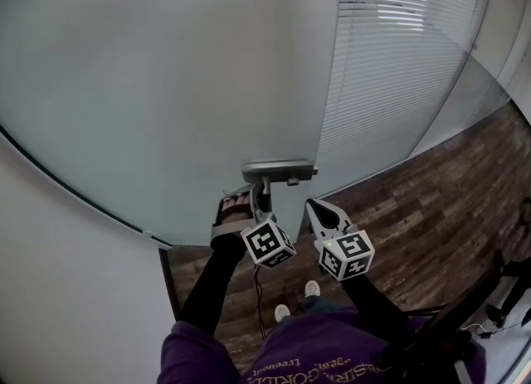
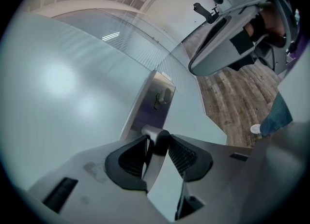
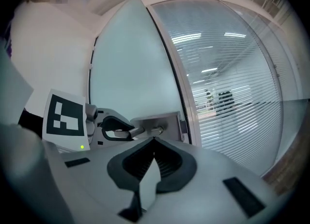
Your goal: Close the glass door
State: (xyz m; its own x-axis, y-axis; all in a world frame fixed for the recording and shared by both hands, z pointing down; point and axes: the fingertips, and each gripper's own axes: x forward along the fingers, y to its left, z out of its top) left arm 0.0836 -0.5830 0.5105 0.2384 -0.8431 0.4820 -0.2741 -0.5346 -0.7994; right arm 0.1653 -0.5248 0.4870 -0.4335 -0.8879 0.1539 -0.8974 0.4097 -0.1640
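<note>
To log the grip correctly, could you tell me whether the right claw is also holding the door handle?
No, the right claw is shut on nothing, short of the door handle that the left claw clamps.

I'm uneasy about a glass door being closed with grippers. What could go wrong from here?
The left hand-held gripper clamps the smooth metal handle; it might slip off as the glass door swings. The right hand-held gripper, shut and empty, hangs close by the handle and could knock the glass.
</note>
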